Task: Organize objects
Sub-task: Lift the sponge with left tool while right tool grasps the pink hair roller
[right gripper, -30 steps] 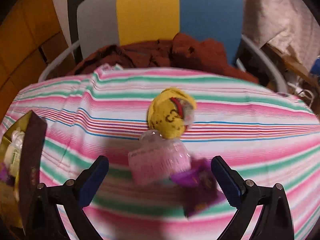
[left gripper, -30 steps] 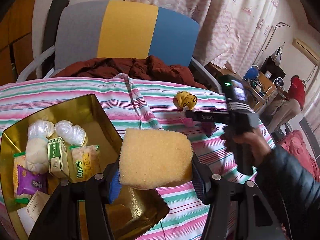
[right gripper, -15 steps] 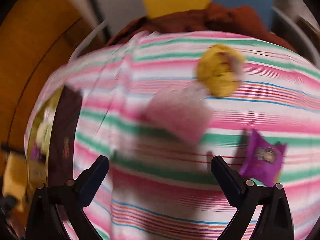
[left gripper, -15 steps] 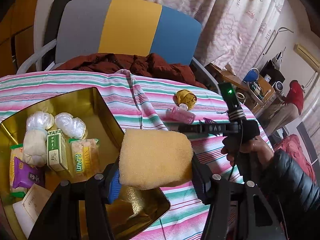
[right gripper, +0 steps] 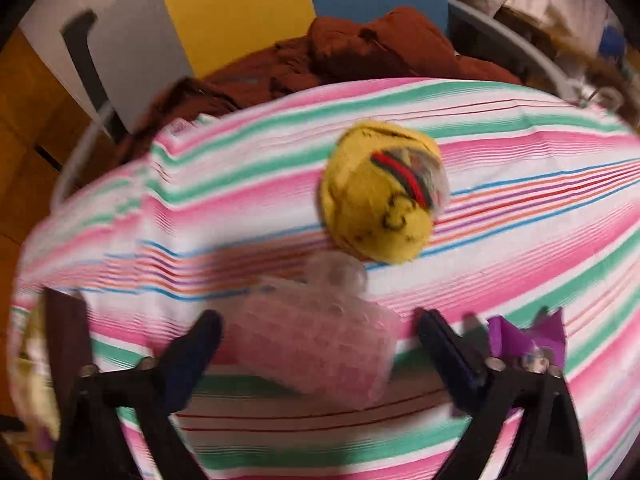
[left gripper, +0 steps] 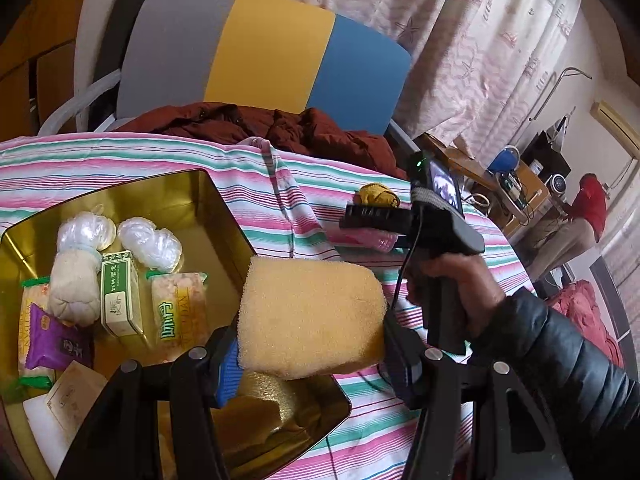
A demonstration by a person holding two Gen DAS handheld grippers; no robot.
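Note:
My left gripper (left gripper: 312,356) is shut on a yellow sponge (left gripper: 312,312), which hangs over the near right corner of a gold tin (left gripper: 224,196). My right gripper (right gripper: 320,340), held by a hand (left gripper: 460,284), stands open low over the striped tablecloth. A pink plastic bottle (right gripper: 316,344) lies on its side between the right fingers; the view is blurred, so I cannot tell whether they touch it. Just beyond it sits a yellow rolled sock (right gripper: 384,192). A purple packet (right gripper: 524,336) lies to the right of the right finger.
The tin holds several wrapped snacks, a small green-and-white box (left gripper: 120,292) and white bundles (left gripper: 148,240). A chair (left gripper: 264,52) with a dark red jacket (left gripper: 280,128) stands behind the table. A person in red (left gripper: 588,204) stands far right.
The right gripper swung left towards the tin, then came back; it is now lower and closer, with the pink bottle between its open fingers. The left gripper still holds the sponge in place.

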